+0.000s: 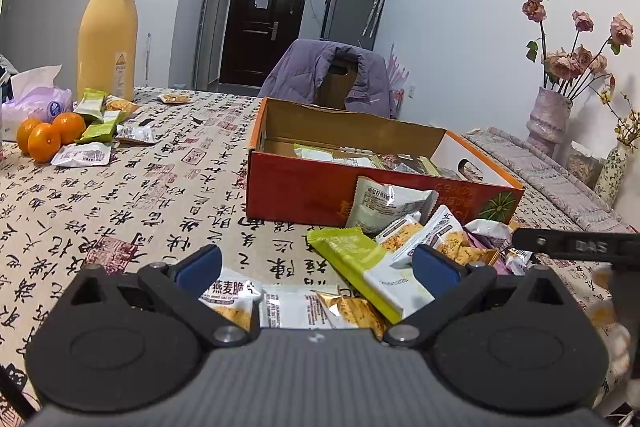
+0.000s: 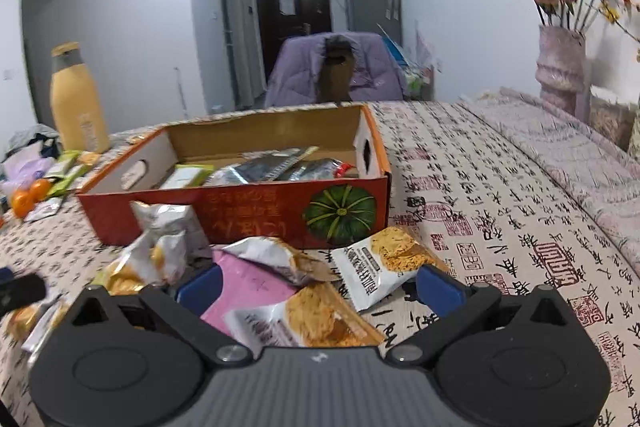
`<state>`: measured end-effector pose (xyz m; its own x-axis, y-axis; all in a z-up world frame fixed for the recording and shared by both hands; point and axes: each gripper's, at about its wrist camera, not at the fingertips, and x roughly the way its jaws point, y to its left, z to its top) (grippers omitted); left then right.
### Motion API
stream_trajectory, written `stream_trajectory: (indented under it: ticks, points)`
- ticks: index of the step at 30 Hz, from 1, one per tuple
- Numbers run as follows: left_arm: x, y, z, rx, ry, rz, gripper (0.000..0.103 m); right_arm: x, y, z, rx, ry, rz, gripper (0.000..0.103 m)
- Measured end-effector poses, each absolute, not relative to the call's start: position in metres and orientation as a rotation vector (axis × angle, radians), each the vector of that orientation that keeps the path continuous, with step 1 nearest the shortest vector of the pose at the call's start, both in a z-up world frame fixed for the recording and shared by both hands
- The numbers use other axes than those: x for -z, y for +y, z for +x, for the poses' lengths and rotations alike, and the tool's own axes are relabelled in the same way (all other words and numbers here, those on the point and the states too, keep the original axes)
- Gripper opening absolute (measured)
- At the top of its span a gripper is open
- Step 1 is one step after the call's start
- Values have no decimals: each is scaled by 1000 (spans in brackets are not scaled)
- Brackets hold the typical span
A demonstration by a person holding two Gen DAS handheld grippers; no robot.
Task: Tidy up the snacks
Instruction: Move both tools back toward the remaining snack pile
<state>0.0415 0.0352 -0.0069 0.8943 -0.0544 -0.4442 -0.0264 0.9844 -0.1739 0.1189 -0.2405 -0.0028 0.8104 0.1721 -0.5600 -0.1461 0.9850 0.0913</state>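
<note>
An open red cardboard box (image 1: 304, 195) with several snack packets inside stands mid-table; it also shows in the right wrist view (image 2: 256, 215). A heap of snack packets lies in front of it. My left gripper (image 1: 316, 267) is open above a green-and-white bar (image 1: 364, 267) and white cracker packets (image 1: 296, 307). My right gripper (image 2: 318, 285) is open over a pink packet (image 2: 248, 287) and cracker packets (image 2: 304, 323), holding nothing. More packets (image 1: 100, 123) lie at the far left.
A yellow bottle (image 1: 107, 31), oranges (image 1: 48, 135) and a tissue pack (image 1: 36, 99) stand far left. A vase of dried roses (image 1: 548, 119) stands at the right, and a chair with a purple jacket (image 1: 328, 75) behind the table.
</note>
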Motion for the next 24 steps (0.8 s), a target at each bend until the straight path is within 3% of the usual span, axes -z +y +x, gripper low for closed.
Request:
stream_trajectory:
  ticks: [24]
  points:
    - [14, 32, 43, 26, 491, -187, 103, 41, -267, 110, -101, 710, -23, 103]
